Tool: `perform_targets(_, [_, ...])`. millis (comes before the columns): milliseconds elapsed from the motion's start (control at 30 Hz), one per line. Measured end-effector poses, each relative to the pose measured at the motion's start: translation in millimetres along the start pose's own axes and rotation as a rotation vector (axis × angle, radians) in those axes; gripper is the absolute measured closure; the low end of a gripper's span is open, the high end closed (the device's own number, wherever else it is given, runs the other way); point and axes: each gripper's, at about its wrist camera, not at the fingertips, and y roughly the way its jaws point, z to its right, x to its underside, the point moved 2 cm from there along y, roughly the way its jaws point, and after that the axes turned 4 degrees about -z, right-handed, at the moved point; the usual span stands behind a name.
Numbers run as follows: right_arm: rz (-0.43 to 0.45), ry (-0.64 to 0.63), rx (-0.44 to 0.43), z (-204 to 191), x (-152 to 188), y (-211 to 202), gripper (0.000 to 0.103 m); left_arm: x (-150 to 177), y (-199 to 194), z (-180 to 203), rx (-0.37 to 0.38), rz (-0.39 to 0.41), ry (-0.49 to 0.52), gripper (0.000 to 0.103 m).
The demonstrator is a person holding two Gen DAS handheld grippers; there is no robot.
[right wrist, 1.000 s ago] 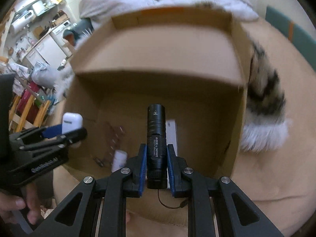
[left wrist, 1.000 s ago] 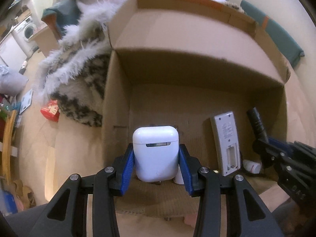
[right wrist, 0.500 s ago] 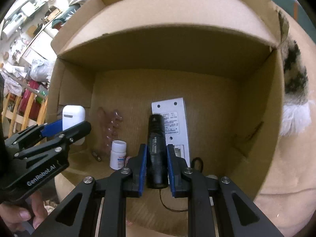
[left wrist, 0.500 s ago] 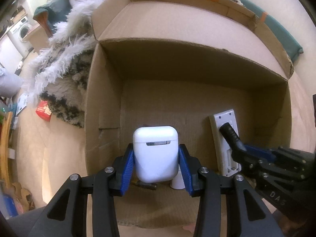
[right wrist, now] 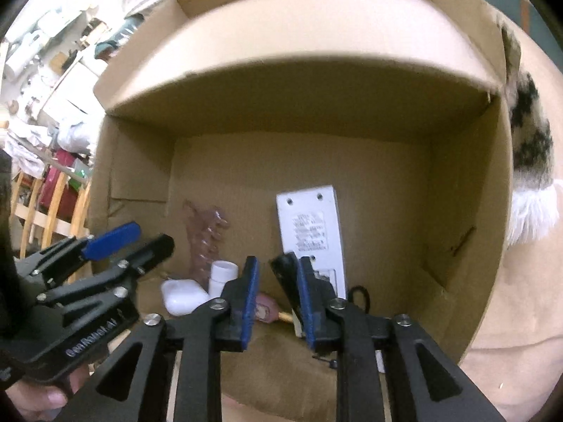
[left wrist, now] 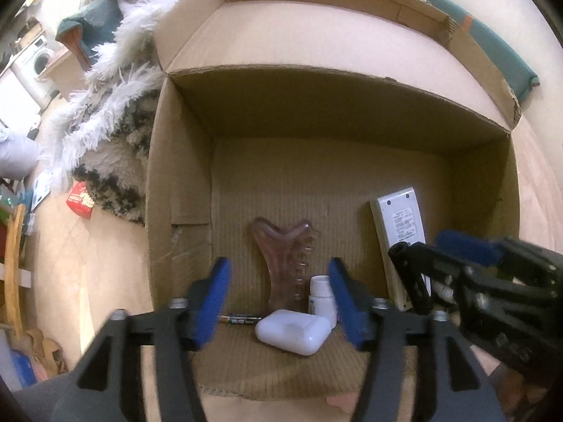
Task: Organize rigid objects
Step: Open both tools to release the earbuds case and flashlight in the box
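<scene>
Over the box (left wrist: 183, 183), both grippers' fingers (left wrist: 218, 299) opening

A brown cardboard box (left wrist: 183, 190) holds a white earbud case (left wrist: 293, 330), a translucent pink comb (left wrist: 285, 260), a white remote (left wrist: 401, 225) and a black flashlight (right wrist: 286, 274).
</scene>
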Motion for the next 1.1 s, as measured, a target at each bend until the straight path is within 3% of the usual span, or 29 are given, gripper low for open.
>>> perform_targets(33, [0.015, 0.004, -0.003, 0, -1, -3, 0.040, -2, -2, -5, -0.006, 0.003, -0.011, 0.041])
perform_targets(67, [0.034, 0.015, 0.002, 2, -2, -6, 0.030, -4, -3, -7, 0.004, 0.000, -0.021, 0.038])
perform_targets(100, [0.043, 0.023, -0.001, 3, -3, -7, 0.028, -5, -4, -8, 0.014, -0.006, -0.028, 0.037])
perform_targets(767, [0.060, 0.045, 0.007, 11, -7, -13, 0.026, -3, -14, -11, 0.004, 0.012, -0.042, 0.037])
perform_targets(1100, [0.116, 0.068, 0.006, 14, -2, -34, 0.026, 6, -35, -10, -0.002, 0.051, -0.015, 0.037])
